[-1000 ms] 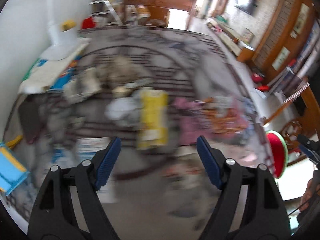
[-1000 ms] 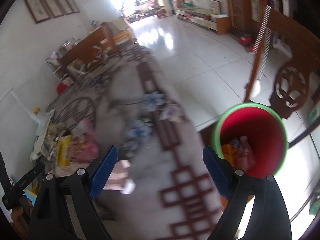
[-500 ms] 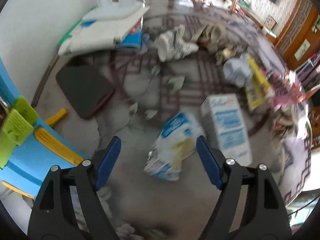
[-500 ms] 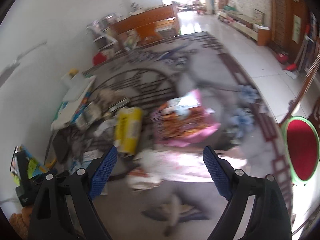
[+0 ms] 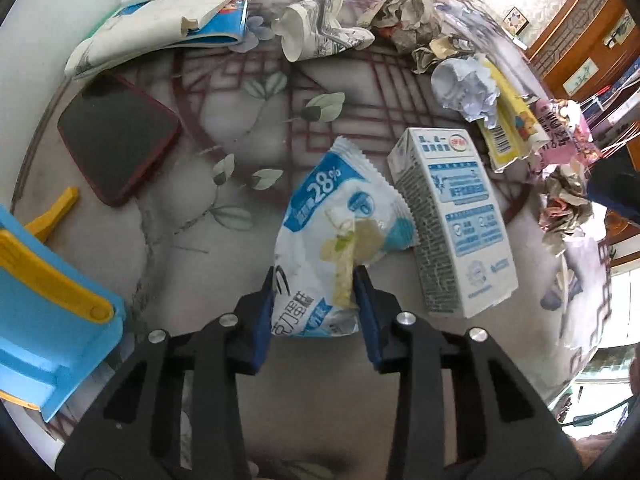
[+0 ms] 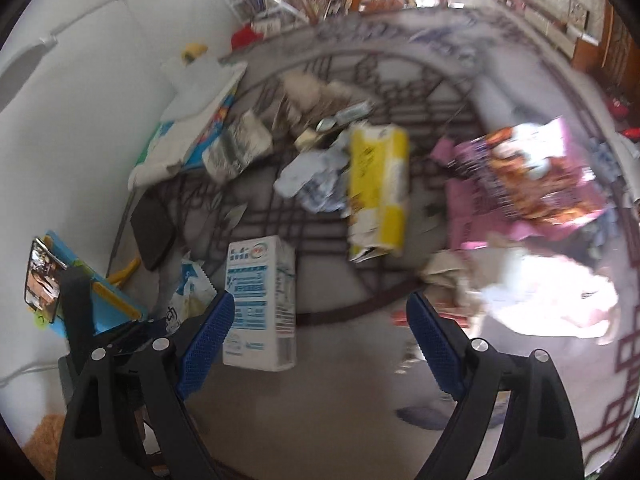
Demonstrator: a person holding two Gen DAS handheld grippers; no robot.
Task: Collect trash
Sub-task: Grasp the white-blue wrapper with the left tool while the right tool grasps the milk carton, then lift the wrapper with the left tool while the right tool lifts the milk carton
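Note:
My left gripper (image 5: 314,286) has its blue pads closed around the near end of a white and blue snack wrapper (image 5: 336,224) that lies on the patterned tablecloth (image 5: 224,152). A white and blue milk carton (image 5: 452,216) lies just right of the wrapper. My right gripper (image 6: 320,332) is open and empty above the table, with the milk carton (image 6: 260,300) by its left finger. A yellow carton (image 6: 376,192) and a pink snack bag (image 6: 528,184) lie beyond it. The wrapper (image 6: 188,296) and my left gripper show at the lower left of the right wrist view.
Crumpled paper (image 5: 468,84), a rolled newspaper (image 5: 320,32) and more wrappers (image 5: 564,204) lie across the table. A dark red-edged phone (image 5: 116,136) lies at the left, next to a blue and yellow plastic holder (image 5: 44,276). Books (image 5: 176,20) are stacked against the wall.
My left gripper swung down to the wrapper and closed on its near end. My right gripper swung from the red bin back over the table and stayed open.

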